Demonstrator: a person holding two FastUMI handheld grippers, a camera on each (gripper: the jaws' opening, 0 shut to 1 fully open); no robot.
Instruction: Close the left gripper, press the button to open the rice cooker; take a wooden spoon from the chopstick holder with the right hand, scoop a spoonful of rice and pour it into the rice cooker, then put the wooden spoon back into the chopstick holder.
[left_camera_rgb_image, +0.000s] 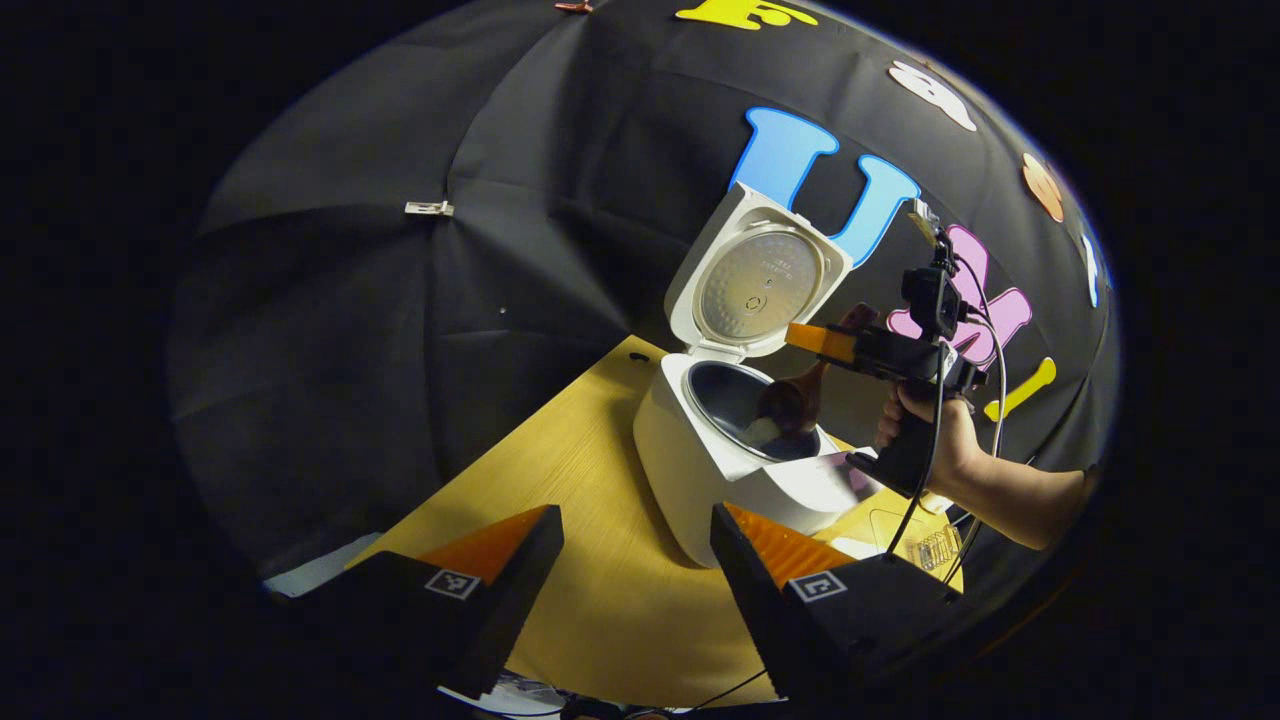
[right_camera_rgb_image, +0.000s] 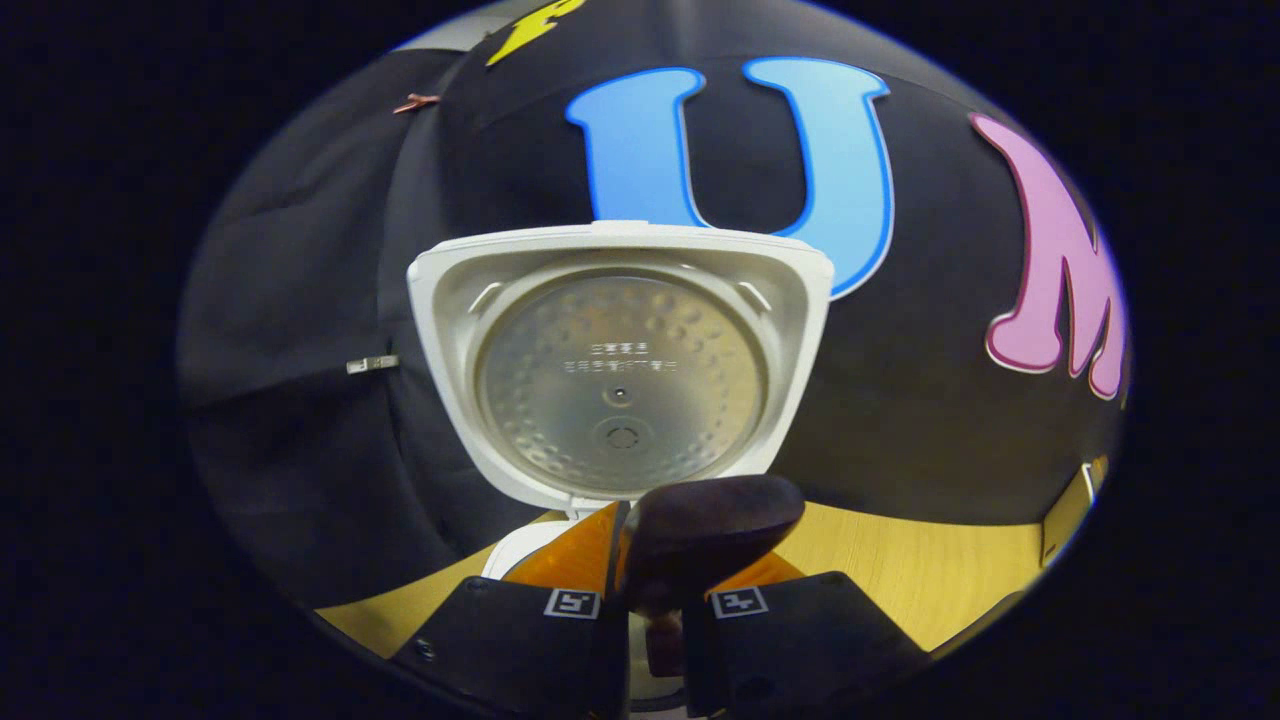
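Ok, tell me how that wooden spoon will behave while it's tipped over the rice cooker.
The wooden spoon looks stiff, so it likely won't flex. The right gripper clamps only its handle end, so the bowl, hanging low over the rice cooker's inner pot, may pivot if it's bumped. Its smooth dark finish could slip slightly between the fingers.

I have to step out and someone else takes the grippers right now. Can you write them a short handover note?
Left gripper: open, holding nothing, hovering over the wooden table in front of the rice cooker.
Right gripper: shut on the wooden spoon, which hangs bowl down into the cooker's inner pot, as the left gripper view shows.
Done: lid is up and stands open; spoon is out of the holder and over the pot, with something pale at its bowl.
Left: finish tipping the rice in, then return the spoon to the chopstick holder.
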